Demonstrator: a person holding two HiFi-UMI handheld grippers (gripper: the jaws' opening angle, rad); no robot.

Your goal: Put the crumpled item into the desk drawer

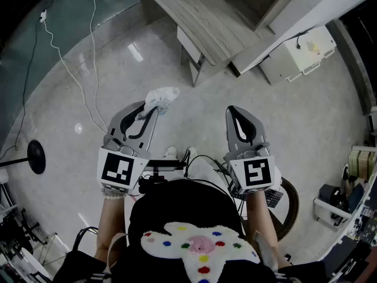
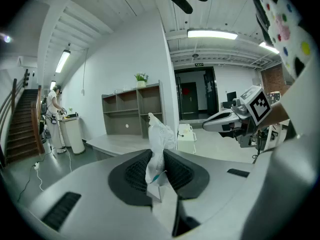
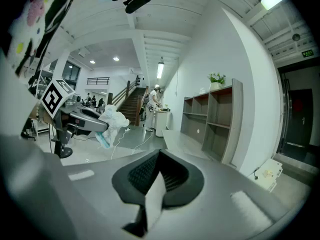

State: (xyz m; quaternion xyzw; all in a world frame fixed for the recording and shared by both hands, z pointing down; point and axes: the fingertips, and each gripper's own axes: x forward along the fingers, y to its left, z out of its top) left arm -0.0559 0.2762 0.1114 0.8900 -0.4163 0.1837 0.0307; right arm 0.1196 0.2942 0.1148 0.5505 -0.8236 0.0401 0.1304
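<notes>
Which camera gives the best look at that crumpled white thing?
The left gripper view: the crumpled item sits close and central, pinched by the left gripper. The head view shows it small at that gripper's tip; the right gripper view shows it far left.

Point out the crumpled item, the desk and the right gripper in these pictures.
crumpled item (image 1: pixel 163 96): head view, on its white bunched middle.
desk (image 1: pixel 197 10): head view, on the bare wood-grain top.
right gripper (image 1: pixel 234 109): head view, at its closed jaw tips.

Crumpled item (image 1: pixel 162 96) between jaws of left gripper (image 1: pixel 151 109); right gripper (image 1: pixel 235 111) alongside; desk (image 1: pixel 197 13) ahead, drawer (image 1: pixel 189 45) seemingly beneath.
</notes>
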